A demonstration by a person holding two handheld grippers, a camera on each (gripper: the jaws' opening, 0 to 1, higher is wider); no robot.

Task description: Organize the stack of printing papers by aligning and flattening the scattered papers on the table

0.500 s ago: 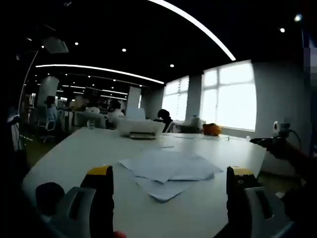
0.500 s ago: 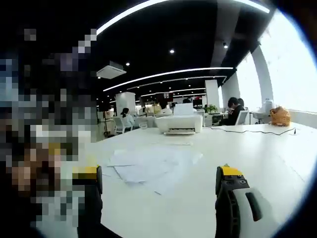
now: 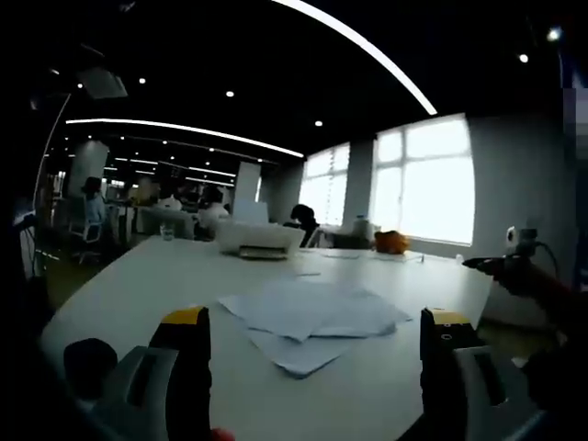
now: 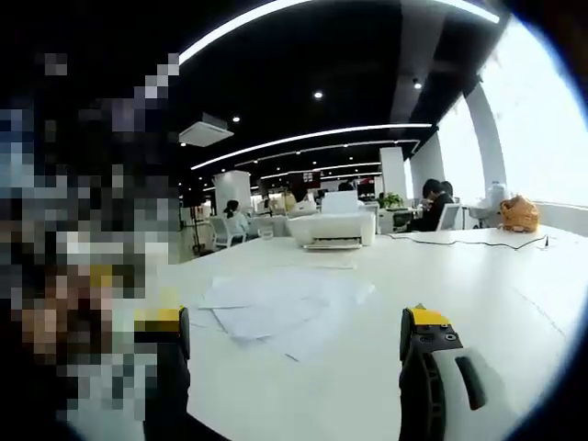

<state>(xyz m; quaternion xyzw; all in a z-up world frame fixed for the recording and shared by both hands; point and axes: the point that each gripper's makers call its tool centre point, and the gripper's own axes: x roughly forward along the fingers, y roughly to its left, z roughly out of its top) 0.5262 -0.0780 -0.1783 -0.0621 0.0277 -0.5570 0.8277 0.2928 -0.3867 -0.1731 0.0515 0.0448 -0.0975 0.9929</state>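
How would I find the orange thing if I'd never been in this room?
Follow the long white table to its far end by the bright windows. The orange thing sits there on the tabletop, lumpy and the one bright-coloured item among white papers and a white printer.

Dim room; glaring windows [image 3: 425, 176]; fisheye-bent ceiling strips [image 4: 312, 138]

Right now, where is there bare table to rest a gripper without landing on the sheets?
Bare table lies right of the scattered papers, between them and the cable in the right gripper view. A near strip also sits between the papers and the left gripper. It is crowded farther back, around the printer.
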